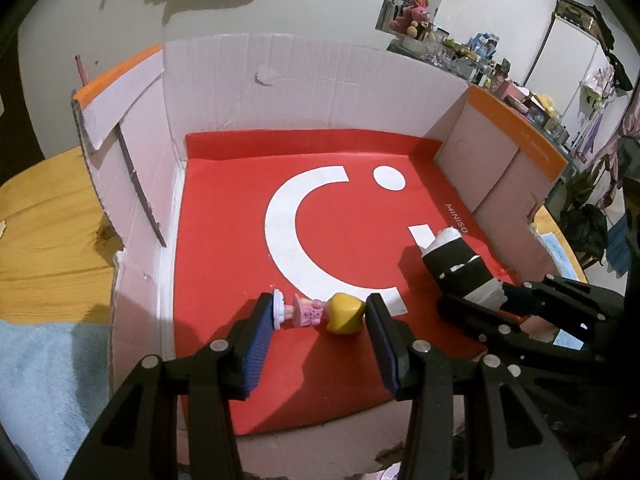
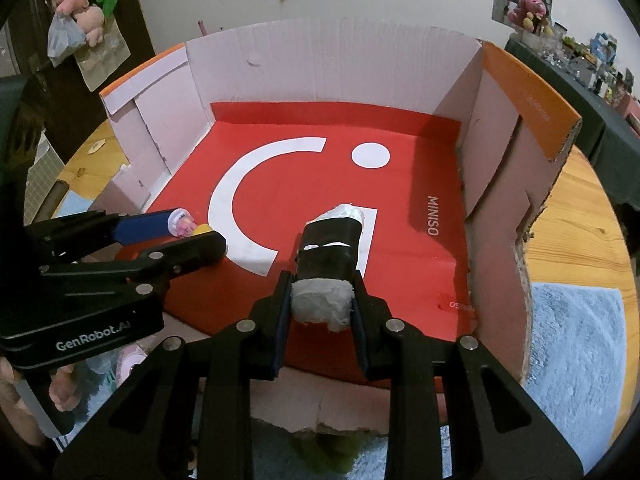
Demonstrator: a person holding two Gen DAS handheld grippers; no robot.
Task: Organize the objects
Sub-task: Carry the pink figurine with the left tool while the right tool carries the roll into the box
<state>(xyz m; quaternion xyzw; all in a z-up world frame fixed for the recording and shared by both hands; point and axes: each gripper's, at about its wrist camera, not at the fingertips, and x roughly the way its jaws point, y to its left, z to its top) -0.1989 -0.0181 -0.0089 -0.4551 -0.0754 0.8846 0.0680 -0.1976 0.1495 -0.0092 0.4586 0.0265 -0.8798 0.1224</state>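
Observation:
A small toy figure (image 1: pixel 344 314) with yellow hair, a pink dress and a white base lies sideways between the blue pads of my left gripper (image 1: pixel 320 320), which is shut on it end to end, low over the red bag (image 1: pixel 224 220) lining the cardboard box (image 1: pixel 300 92). My right gripper (image 2: pixel 322 284) is shut on a roll (image 2: pixel 328 248) wrapped in black with white ends, pointing forward over the red floor. In the right wrist view the left gripper (image 2: pixel 192 230) and figure (image 2: pixel 184 222) sit at the left. From the left wrist, the right gripper (image 1: pixel 484 298) and roll (image 1: pixel 456 256) show at the right.
The open box has tall pale walls (image 2: pixel 320 64) and orange-edged side flaps (image 2: pixel 532 100). It stands on a wooden table (image 2: pixel 576 216) with a light blue towel (image 2: pixel 572 344) at the near side. A cluttered shelf (image 1: pixel 500 72) and plush toys (image 2: pixel 80 12) stand beyond. A hand (image 2: pixel 60 392) shows at lower left.

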